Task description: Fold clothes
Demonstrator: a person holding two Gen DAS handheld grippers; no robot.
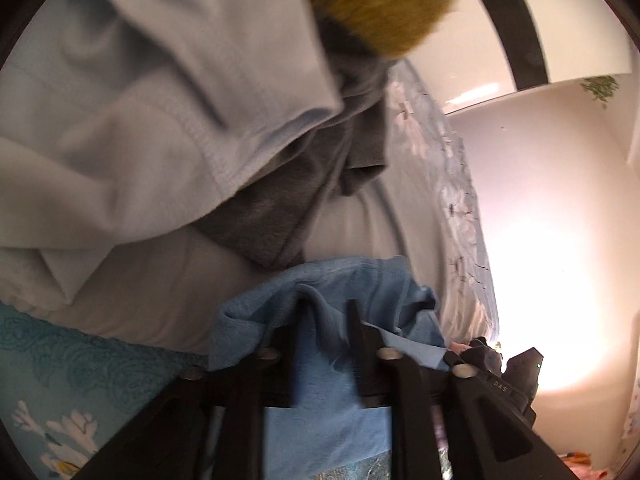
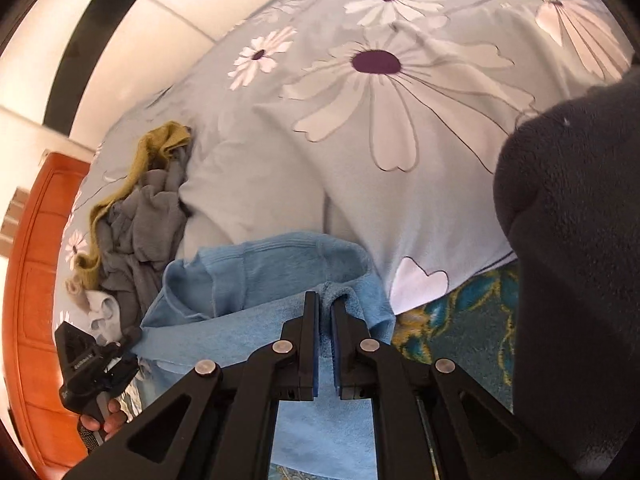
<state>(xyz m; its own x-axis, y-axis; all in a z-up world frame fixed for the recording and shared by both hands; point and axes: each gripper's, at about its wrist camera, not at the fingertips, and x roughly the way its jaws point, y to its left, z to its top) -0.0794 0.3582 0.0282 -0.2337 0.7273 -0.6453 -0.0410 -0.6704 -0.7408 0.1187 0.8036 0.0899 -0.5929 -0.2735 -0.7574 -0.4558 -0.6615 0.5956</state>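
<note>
Ahead of both pairs of fingers spreads the bed's grey quilt (image 2: 304, 184), soft and puffy, printed with large pale daisies with purple centres. Beyond the left fingers in the left wrist view a pale grey garment (image 1: 132, 120) with a stitched hem fills the upper left, draped over a darker grey cloth (image 1: 280, 216), with an olive knit (image 1: 372, 4) blurred above. In the right wrist view the olive and grey pieces form a crumpled pile (image 2: 136, 216) to the left of the right fingers, and a dark fleecy mass (image 2: 576, 240) looms on their right. The task's thing, a light blue garment (image 2: 260, 280) of fleecy knit with a ribbed band, lies directly at and under both grippers. The right gripper (image 2: 325, 312) has its fingers narrowed onto a rolled edge of the blue fabric, pinching it; the left gripper (image 1: 324, 320) has blue cloth bunched between its fingers, which look closed on it, though blur softens this. By my reading, the step in hand is lifting the blue garment by two edge points; next it probably needs spreading taut and laying flat on the quilt before folding.
</note>
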